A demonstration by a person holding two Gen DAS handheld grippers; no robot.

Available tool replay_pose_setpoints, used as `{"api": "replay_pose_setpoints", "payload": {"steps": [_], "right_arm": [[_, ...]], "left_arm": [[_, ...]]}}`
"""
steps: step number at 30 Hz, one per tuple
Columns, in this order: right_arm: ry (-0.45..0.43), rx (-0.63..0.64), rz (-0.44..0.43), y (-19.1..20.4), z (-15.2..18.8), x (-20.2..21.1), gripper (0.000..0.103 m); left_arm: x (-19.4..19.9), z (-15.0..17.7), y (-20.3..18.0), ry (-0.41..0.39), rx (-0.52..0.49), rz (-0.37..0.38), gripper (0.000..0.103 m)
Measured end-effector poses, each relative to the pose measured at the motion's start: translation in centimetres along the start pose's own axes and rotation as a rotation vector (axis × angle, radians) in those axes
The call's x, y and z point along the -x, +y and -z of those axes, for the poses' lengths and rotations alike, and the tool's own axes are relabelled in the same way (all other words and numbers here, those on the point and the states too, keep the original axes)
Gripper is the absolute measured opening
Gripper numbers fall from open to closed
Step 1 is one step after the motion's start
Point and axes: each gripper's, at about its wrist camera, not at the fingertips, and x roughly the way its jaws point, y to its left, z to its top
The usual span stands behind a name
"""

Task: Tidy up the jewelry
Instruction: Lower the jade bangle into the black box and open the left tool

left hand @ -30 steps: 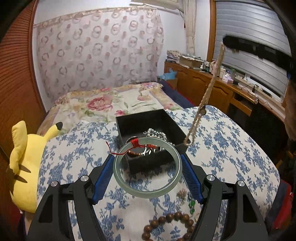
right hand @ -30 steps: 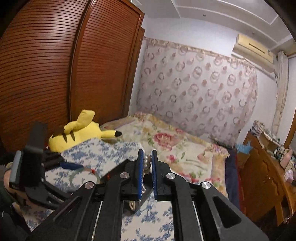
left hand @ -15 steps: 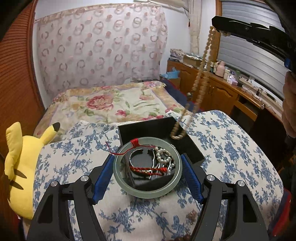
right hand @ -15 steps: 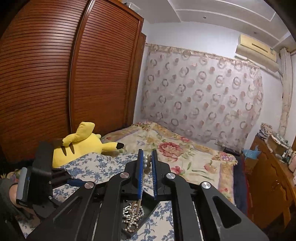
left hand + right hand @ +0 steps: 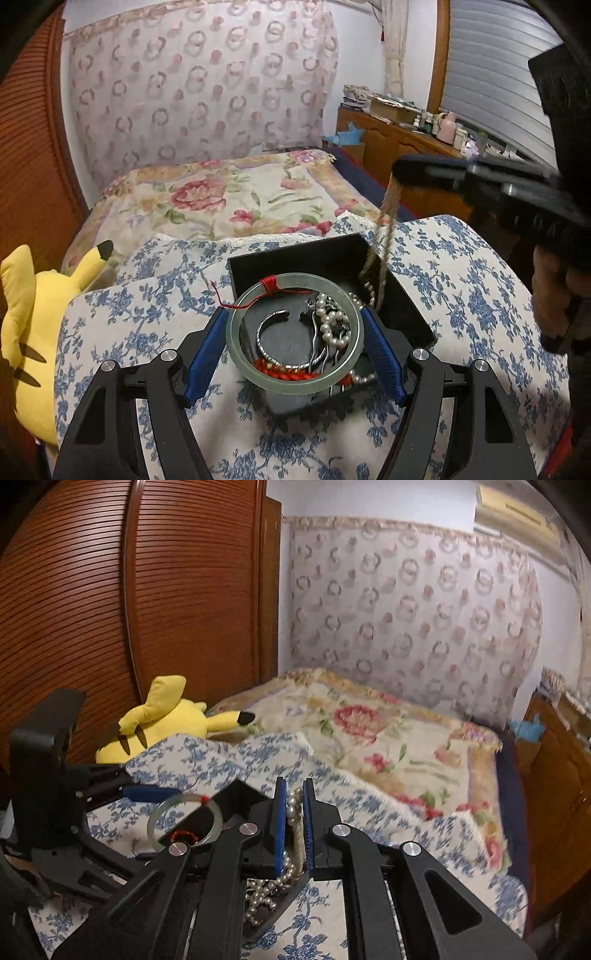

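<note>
Left claw (image 5: 295, 343) is gripping the pale green bangle (image 5: 294, 332) across its width, blue pads (image 5: 207, 350) pressing on both sides; bangle is sitting flat, hovering over the near half of the black box (image 5: 399, 291). A red thread (image 5: 269, 285) is tied on its far rim. Right claw (image 5: 294, 823) is pinching nearly closed on a beaded strand (image 5: 384, 221); the strand is hanging down from it into the box's far right corner, motion-blurred there, so probably pearls, as the right wrist view shows (image 5: 291, 808). The box is resting on the blue floral quilt (image 5: 461, 280) and already holding a silver cuff (image 5: 273, 343), pearl strand (image 5: 332, 325) and red cord bracelet (image 5: 284, 373). Yellow plush toy (image 5: 33, 325) is lying at the quilt's left edge.
</note>
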Motion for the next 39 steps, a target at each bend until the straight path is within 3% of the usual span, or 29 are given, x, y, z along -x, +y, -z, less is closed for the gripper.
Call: {"api": "replay_pose_setpoints", "payload": {"steps": [5, 8, 22, 29, 36, 39], "right_arm": [[0.008, -0.004, -0.022, 0.0, 0.5, -0.2, 0.01], [0.002, -0.005, -0.019, -0.2, 0.7, 0.1, 0.018], [0.028, -0.033, 0.017, -1.0, 2.9, 1.2, 0.018], [0.017, -0.051, 0.017, -0.3, 4.1, 2.8, 0.018], [0.011, -0.056, 0.015, 2.3, 6.3, 5.0, 0.018], [0.017, -0.067, 0.012, 3.1, 7.7, 5.8, 0.018]], "left_arm": [[-0.8, -0.4, -0.5, 0.008, -0.008, -0.002, 0.069], [-1.2, -0.6, -0.6, 0.014, -0.007, -0.003, 0.069], [-2.1, -0.3, -1.4, 0.026, -0.032, -0.004, 0.072], [-0.8, 0.4, -1.8, 0.005, -0.031, -0.005, 0.075], [3.3, 2.5, -1.7, -0.042, -0.033, -0.029, 0.094], [5.0, 4.0, -1.3, -0.05, -0.024, -0.039, 0.095]]}}
